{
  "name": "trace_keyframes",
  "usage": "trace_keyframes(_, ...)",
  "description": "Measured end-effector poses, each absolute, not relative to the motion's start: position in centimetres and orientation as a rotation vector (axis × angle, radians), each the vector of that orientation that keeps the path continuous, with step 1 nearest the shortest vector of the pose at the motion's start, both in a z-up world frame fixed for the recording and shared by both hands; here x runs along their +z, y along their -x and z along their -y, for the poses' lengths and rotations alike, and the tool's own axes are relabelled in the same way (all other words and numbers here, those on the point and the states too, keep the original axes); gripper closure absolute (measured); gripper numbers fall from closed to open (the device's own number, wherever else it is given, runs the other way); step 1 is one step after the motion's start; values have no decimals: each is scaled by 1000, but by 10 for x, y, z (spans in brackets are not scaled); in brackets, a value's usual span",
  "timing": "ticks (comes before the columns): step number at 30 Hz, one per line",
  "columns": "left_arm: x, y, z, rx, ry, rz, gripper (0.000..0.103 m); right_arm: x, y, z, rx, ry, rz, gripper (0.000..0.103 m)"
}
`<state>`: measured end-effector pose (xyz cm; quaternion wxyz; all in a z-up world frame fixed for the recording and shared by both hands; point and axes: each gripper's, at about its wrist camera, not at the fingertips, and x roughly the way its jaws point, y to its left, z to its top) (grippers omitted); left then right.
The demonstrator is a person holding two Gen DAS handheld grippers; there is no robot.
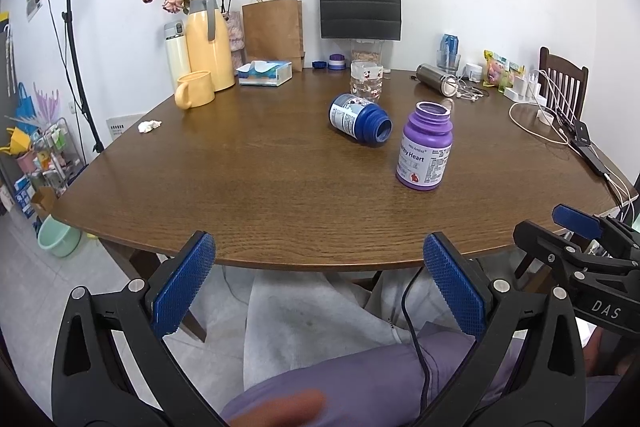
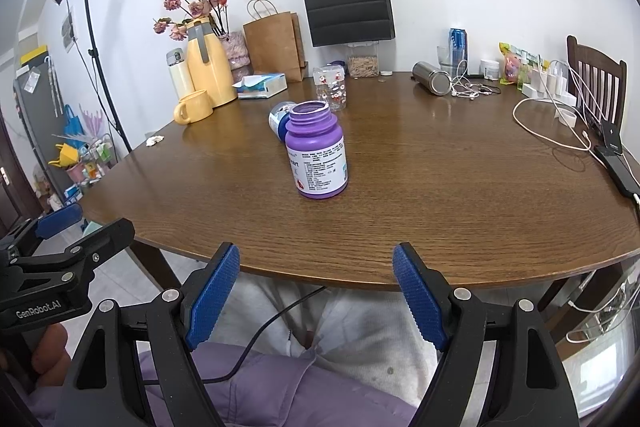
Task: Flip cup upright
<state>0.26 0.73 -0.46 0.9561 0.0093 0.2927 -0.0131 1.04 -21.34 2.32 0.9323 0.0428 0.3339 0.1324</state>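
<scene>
The thing to turn upright looks to be the blue bottle (image 1: pixel 360 120), which lies on its side near the middle of the brown surface (image 1: pixel 248 187), with its open mouth turned toward the camera and a little to the right. No cap is on it. Just beside it, to the right and nearer, the purple bottle (image 1: pixel 426 147) already stands upright, also without cap. In the right wrist view the blue bottle (image 2: pixel 280 117) is mostly hidden behind the purple one (image 2: pixel 318 155). A clear glass with small red figures (image 1: pixel 367 81) stands a little behind them.

The left gripper (image 1: pixel 320 279) is open, its blue pads wide apart, and holds nothing; it hangs at the near edge of the surface, well apart from the bottles. The right gripper (image 2: pixel 316 287) is also open and empty, at the same edge.

I judge the blue bottle to be light plastic, probably empty, stiff enough not to bend under the pads, but smooth and round, so it may roll away or slip when it is touched. The label part of the body seems the best place to take hold, with the pads across its width. The ribbed neck is narrower and gives less contact. The purple bottle stands very near, so a wide approach may knock it over.
</scene>
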Motion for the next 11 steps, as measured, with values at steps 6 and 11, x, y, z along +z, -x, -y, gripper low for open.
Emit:
trace_keyframes(6, -5, -4, -8, -31, -16, -601, 0, 22, -9, 214, 272, -88, -688, 20)
trace_keyframes(11, -5, -3, -7, -33, -18, -602, 0, 22, -9, 214, 272, -88, -687, 20)
